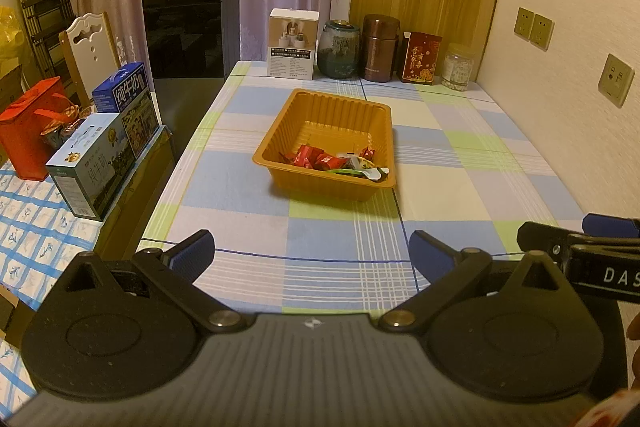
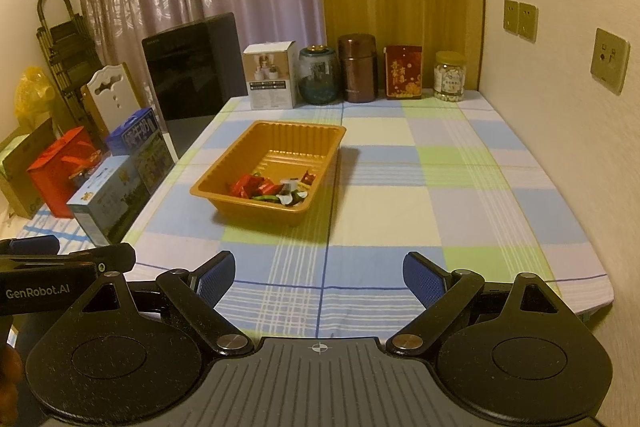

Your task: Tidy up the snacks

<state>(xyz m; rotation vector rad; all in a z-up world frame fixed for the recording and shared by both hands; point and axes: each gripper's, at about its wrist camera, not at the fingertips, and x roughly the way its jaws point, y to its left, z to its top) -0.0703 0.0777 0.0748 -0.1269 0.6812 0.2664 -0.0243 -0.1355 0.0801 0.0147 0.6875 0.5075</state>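
An orange plastic tray (image 1: 288,115) (image 2: 240,143) stands mid-table on the checked cloth. Several wrapped snacks (image 1: 316,159) (image 2: 256,187), red ones and some white and green ones, lie in its near end. My left gripper (image 1: 312,253) is open and empty, above the near part of the table, well short of the tray. My right gripper (image 2: 320,277) is open and empty too, near the table's front edge. The right gripper's body shows at the right edge of the left wrist view (image 1: 592,255). The left gripper's body shows at the left of the right wrist view (image 2: 60,263).
Along the back edge stand a white box (image 1: 292,45), a glass jar (image 1: 338,49), a brown flask (image 1: 380,49), a red box (image 1: 420,59) and a small jar (image 1: 458,67). Milk cartons (image 1: 96,163) and a red bag (image 1: 28,131) sit left. A wall bounds the right.
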